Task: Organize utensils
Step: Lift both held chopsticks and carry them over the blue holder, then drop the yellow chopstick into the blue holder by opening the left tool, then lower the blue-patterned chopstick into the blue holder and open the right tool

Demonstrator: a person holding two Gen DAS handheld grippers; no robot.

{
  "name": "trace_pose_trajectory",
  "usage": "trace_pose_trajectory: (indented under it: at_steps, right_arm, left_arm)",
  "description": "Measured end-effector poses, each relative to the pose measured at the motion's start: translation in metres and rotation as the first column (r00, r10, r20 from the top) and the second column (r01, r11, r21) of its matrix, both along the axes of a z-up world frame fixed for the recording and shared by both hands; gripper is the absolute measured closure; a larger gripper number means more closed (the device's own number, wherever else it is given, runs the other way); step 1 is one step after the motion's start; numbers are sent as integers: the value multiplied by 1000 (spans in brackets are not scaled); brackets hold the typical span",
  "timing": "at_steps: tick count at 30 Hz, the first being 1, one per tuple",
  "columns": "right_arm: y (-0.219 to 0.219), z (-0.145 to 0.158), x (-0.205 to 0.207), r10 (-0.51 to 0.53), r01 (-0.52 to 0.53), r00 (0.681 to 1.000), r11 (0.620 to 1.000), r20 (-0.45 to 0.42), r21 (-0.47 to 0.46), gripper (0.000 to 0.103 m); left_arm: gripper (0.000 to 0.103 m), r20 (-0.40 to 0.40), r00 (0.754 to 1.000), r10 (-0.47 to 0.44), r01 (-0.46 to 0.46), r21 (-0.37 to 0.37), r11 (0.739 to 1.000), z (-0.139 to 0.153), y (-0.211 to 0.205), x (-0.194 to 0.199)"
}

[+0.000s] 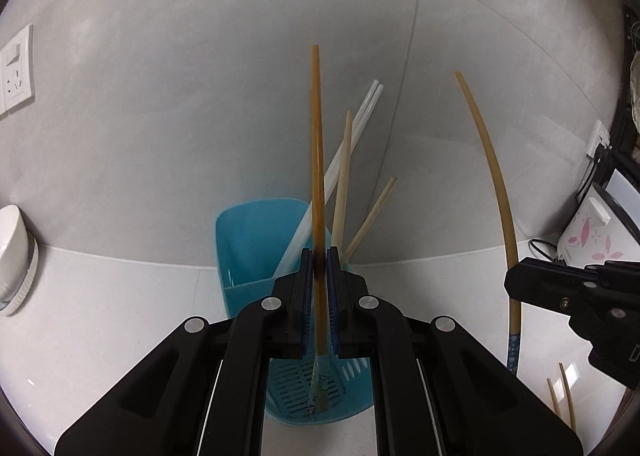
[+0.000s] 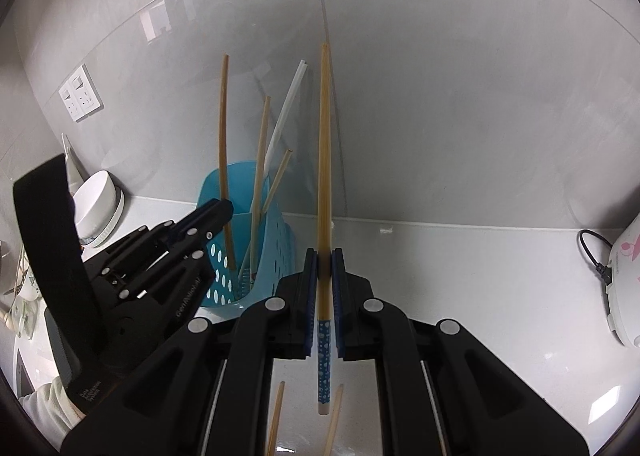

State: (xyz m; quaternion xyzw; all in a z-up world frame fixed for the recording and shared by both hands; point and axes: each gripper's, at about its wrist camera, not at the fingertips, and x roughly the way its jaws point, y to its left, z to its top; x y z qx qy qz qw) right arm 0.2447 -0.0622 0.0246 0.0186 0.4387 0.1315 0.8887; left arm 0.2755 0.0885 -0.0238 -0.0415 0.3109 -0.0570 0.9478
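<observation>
A blue plastic utensil holder (image 1: 256,240) stands on the white counter against the wall; it also shows in the right wrist view (image 2: 276,240). It holds white chopsticks (image 1: 352,143) and two pale wooden chopsticks (image 1: 344,179). My left gripper (image 1: 319,272) is shut on an amber chopstick (image 1: 316,135), held upright with its lower end inside the holder. My right gripper (image 2: 325,268) is shut on another amber chopstick (image 2: 325,159) with a blue dotted end, held upright above the counter to the right of the holder. Each gripper shows in the other's view.
Two loose wooden chopsticks (image 2: 276,424) lie on the counter below my right gripper. A white bowl-like object (image 2: 96,203) stands at the left by the wall. A white appliance with pink flowers (image 2: 624,276) and its cable stand at the right. Wall sockets (image 2: 80,97) are at the upper left.
</observation>
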Motion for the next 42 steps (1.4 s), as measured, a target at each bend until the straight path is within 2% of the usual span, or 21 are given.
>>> trace_pose_trajectory:
  at_steps: [3,8,12,15,16,17,20,23,28,32,39,42]
  right_arm:
    - [-1,2,0,1,-1,1000,1000,3,0,97]
    - [-2,6,-2,5,-5,1000,1000,12,2,96]
    - [-2,13,-2,8,-8,1000,1000,27,18,96]
    - [-1,19,-1,13,-15,999,999,41,39,96]
    - [0,21,0,18,-20,999,999,43,47,96]
    - [0,23,1,24,-27,999,998,47,59,96]
    - [1,29,4,29,-35,997,996,69,86,96]
    - [6,34,8,26,-32,996,996,81,82,96]
    - [16,40,16,21,-30,995,994,95,100,96]
    - [26,43,20,25,-41,993,990,118,132,96]
    - [40,45,23,21,-62,980,977,198,204,96]
    - [46,37,27,18,-64,979,972,201,226,96]
  left_arm:
    - [94,-14,1000,8,-8,7,1000,3,-1,0]
    - [67,-88,993,73,-70,38,997,13,4,-6]
    - [52,-118,989,84,-79,49,996,28,8,-22]
    - [29,-145,984,105,-99,49,994,37,16,-34]
    - [19,-155,982,113,-106,52,993,39,18,-37]
    - [15,-164,979,120,-111,58,992,42,19,-42]
    - [8,-174,977,125,-119,47,992,47,24,-51]
    - [6,-197,971,134,-133,19,991,50,30,-54]
    - [6,-245,955,169,-169,20,985,49,43,-57]
    - [6,-274,942,194,-188,48,981,45,50,-60]
    - [6,-293,933,207,-204,42,978,38,63,-65]
    - [6,-290,931,220,-213,56,976,36,66,-67]
